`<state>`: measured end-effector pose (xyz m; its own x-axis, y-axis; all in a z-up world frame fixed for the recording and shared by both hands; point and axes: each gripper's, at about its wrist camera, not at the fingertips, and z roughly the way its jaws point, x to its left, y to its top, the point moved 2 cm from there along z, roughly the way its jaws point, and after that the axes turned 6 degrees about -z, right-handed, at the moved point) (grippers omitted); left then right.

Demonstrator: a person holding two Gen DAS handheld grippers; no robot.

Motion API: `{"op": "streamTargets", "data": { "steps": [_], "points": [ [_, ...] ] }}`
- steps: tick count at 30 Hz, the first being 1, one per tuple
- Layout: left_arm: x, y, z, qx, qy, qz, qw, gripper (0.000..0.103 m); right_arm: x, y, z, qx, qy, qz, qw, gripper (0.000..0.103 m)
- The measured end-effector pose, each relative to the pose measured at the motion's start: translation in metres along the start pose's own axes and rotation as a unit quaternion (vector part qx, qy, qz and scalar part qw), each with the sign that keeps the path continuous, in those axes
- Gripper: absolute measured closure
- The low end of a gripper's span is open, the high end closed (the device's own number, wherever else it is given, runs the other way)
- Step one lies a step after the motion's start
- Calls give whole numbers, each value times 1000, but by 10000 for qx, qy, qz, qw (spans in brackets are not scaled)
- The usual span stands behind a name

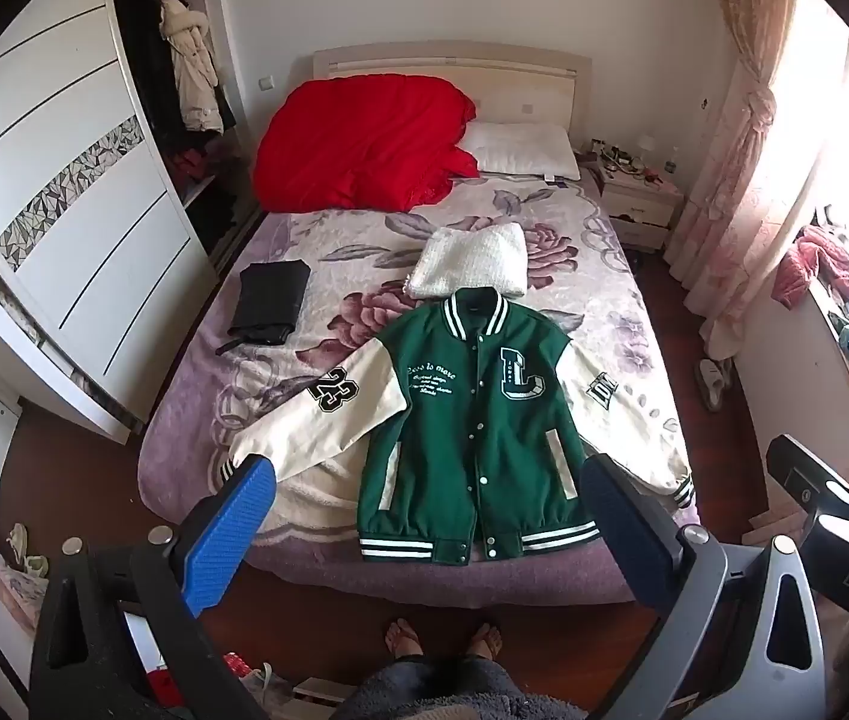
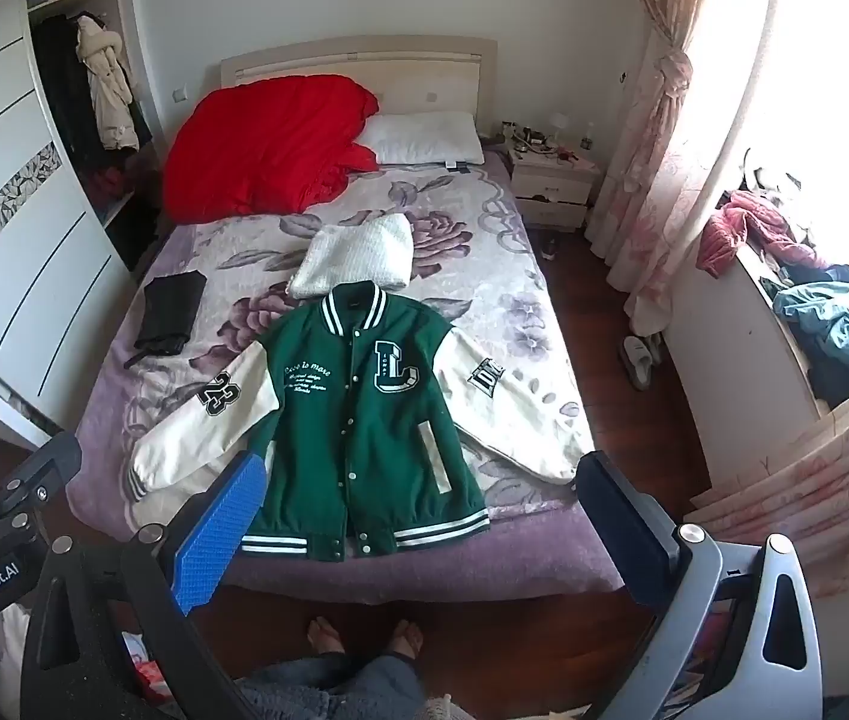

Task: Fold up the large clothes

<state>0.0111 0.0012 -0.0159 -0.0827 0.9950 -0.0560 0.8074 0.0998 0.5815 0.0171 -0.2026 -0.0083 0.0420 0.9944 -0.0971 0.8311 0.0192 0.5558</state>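
Observation:
A green varsity jacket (image 1: 472, 420) with cream sleeves lies flat and face up on the bed (image 1: 316, 240), buttoned, sleeves spread out, hem at the bed's near edge. It also shows in the right wrist view (image 2: 358, 420). My left gripper (image 1: 430, 480) is open and empty, held high above the near edge of the bed. My right gripper (image 2: 418, 474) is open and empty, held at about the same height to the right. Neither touches the jacket.
A folded white knit garment (image 1: 472, 270) lies just behind the jacket collar, a folded black garment (image 1: 268, 300) to the left. A red duvet (image 1: 364, 144) and pillow (image 1: 520, 147) sit at the headboard. The wardrobe (image 1: 64, 210) stands left, a nightstand (image 1: 640, 198) and curtains right.

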Motion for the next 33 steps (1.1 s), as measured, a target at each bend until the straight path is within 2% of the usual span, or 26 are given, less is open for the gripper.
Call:
{"op": "streamTargets", "data": {
  "steps": [8, 22, 27, 33],
  "points": [
    [-13, 12, -1, -35, 84, 87, 9999, 0, 0, 1, -1, 19, 21, -10, 10000, 0],
    [-9, 5, -12, -184, -1, 117, 9998, 0, -4, -5, -3, -77, 39, 26, 10000, 0],
    [-12, 6, -11, -197, 23, 139, 9997, 0, -1, 14, -10, -100, 2, 32, 9999, 0],
    [-16, 5, -13, -253, 11, 148, 9996, 0, -2, 16, -10, -124, 15, 30, 9999, 0]
  ]
}}
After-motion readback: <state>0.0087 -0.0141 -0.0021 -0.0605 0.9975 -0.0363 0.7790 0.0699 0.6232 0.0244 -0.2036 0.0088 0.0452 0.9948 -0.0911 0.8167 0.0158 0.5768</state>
